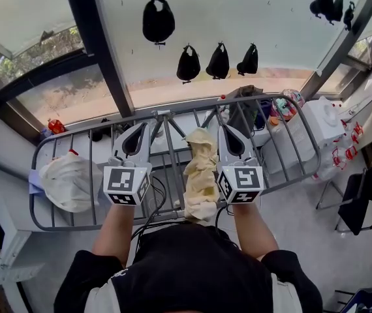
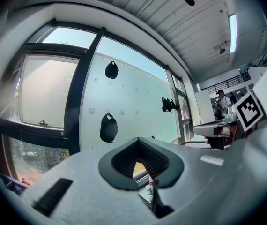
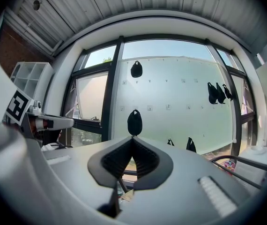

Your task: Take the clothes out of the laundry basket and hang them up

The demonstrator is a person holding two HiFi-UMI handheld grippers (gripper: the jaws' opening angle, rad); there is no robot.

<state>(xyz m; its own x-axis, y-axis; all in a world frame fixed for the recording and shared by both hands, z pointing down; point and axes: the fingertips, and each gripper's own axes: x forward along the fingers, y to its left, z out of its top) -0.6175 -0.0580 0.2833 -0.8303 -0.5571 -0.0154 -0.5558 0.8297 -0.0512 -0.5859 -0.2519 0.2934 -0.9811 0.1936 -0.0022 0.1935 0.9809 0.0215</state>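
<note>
Cream garment (image 1: 201, 178) on grey drying rack (image 1: 108, 120)

support: drying rack (image 1: 173, 162) | cream garment (image 1: 201, 181) draped mid-rail | white garment (image 1: 68, 181) lying left end

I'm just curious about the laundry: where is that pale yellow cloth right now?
In the head view, the pale yellow cloth hangs over the drying rack at centre, between the left tool and right tool.
</note>
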